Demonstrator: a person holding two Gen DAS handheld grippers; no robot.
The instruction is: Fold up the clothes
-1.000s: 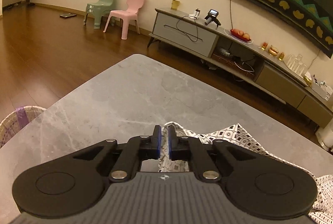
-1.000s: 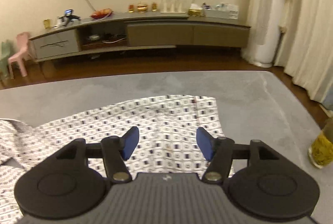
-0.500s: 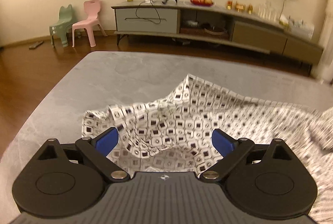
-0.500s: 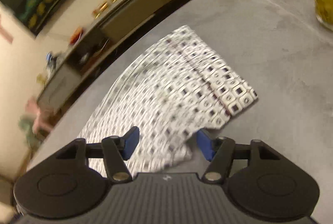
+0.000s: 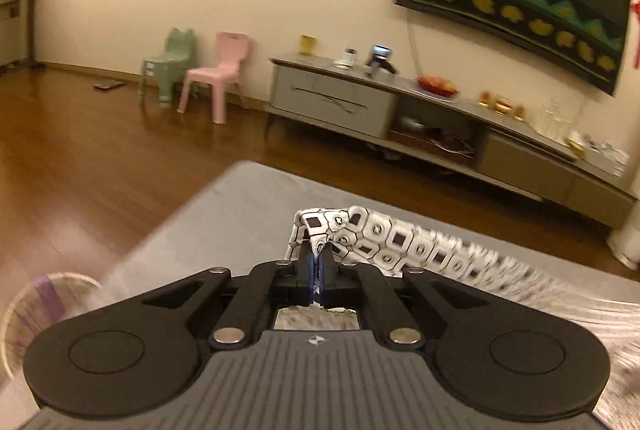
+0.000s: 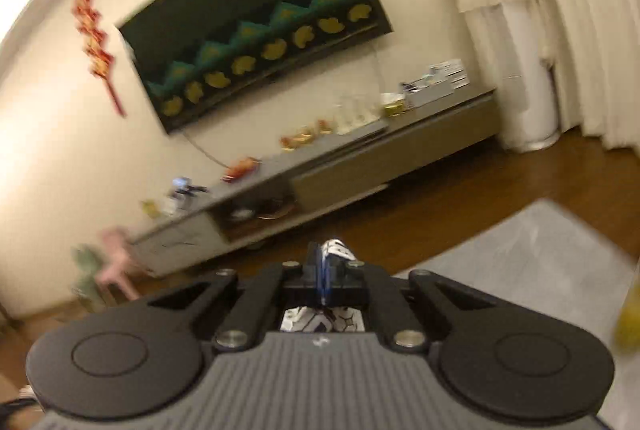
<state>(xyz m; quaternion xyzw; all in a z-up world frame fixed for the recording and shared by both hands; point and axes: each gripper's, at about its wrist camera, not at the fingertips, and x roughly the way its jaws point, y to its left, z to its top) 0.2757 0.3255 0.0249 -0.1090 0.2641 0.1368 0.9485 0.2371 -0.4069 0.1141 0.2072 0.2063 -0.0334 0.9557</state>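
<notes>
A white garment with a black square print [image 5: 384, 234] is held up above the grey stone table [image 5: 240, 202]. My left gripper [image 5: 318, 262] is shut on its edge, and the cloth stretches away to the right from the pinched spot, blurred by motion. In the right wrist view my right gripper [image 6: 323, 266] is shut on another bit of the same garment [image 6: 338, 249]; a small fold sticks out past the fingertips and more cloth shows under the jaws. Most of the garment is hidden from that view.
A woven basket [image 5: 36, 306] sits low at the table's left. A glass of yellow drink [image 6: 628, 314] stands at the table's right edge [image 6: 540, 254]. Beyond the table are wooden floor, a long TV cabinet [image 5: 440, 126], two small chairs [image 5: 216, 78] and curtains [image 6: 560, 10].
Both grippers were open over the spread garment half a second ago; now each has shut on the cloth and lifted it, and both views have tilted up toward the room.
</notes>
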